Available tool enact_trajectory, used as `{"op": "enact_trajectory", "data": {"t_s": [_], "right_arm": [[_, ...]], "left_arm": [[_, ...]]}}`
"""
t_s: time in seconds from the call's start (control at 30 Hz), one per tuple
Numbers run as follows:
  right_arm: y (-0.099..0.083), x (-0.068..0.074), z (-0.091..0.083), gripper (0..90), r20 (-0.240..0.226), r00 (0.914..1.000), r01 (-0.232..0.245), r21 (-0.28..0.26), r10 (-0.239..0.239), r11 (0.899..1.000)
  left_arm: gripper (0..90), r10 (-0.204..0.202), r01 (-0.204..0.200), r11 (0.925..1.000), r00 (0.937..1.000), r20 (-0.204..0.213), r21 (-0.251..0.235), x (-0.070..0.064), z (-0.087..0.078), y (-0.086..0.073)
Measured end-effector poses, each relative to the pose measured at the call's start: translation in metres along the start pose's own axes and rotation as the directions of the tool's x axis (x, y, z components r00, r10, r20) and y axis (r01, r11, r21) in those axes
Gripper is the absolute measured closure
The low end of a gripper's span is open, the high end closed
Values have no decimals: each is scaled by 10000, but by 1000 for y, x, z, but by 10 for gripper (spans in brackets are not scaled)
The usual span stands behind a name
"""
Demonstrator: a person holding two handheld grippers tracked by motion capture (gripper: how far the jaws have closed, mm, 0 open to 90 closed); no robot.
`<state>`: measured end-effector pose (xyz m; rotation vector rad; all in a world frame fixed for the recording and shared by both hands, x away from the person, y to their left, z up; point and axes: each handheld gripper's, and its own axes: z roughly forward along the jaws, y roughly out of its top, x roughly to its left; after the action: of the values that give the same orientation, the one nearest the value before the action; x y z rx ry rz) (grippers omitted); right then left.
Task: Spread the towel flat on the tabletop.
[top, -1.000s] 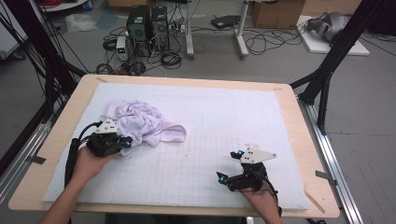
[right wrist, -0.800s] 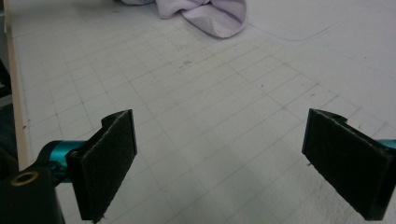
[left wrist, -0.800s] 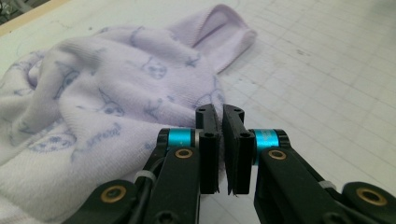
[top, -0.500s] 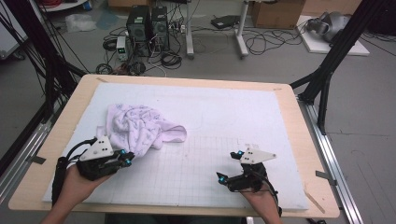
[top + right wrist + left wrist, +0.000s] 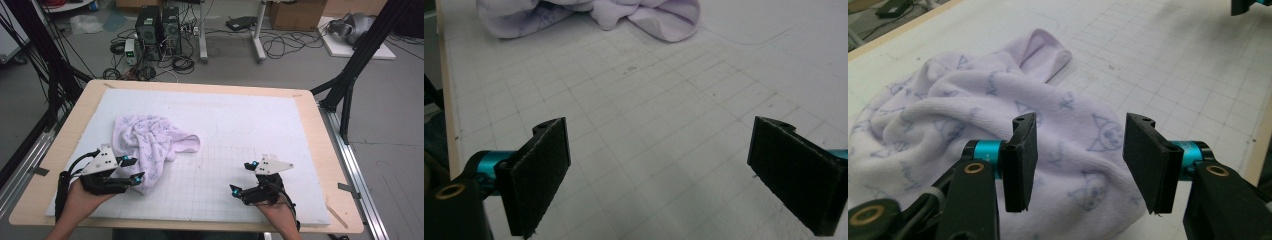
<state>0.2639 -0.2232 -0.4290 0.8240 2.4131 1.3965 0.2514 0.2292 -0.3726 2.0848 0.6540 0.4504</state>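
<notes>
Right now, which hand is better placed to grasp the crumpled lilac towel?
Left. The left tongs are open right at the near edge of the towel. The right tongs, also open, sit over the bare grid mat, apart from the cloth.

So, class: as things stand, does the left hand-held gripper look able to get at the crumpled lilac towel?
Probably yes. The left hand-held gripper is open, its jaws set apart just over the near edge of the lilac towel, and nothing lies between them. The right hand-held gripper sits well off on the white mat.
</notes>
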Motion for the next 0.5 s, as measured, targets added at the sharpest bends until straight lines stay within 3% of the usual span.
{"op": "enact_trajectory", "data": {"t_s": [0.1, 0.23, 0.37, 0.4, 0.43, 0.5], "right_arm": [[5, 1, 6, 93, -103, 9999, 87, 101, -86, 9999], [13, 3, 13, 93, -230, 9993, 283, 70, -281, 9996], [19, 4, 20, 93, -284, 9988, 391, 102, -388, 9992], [20, 5, 22, 93, -278, 9988, 417, 139, -413, 9990], [20, 5, 22, 93, -278, 9988, 417, 139, -413, 9990], [20, 5, 22, 93, -277, 9985, 479, 108, -476, 9988]], "left_arm": [[446, -246, 249, 9994, 9996, -119, 226, 10, 6, -5], [443, -368, 361, 9974, 9993, 95, 624, 16, 18, -12], [549, -172, 100, 9896, 9986, 494, 1435, 16, 38, -20], [657, -96, 15, 9870, 9987, 494, 1608, 16, 42, -22], [657, -73, -20, 9842, 9986, 519, 1773, 15, 47, -24], [764, -9, -100, 9816, 9984, 570, 1905, 14, 52, -26]]}}
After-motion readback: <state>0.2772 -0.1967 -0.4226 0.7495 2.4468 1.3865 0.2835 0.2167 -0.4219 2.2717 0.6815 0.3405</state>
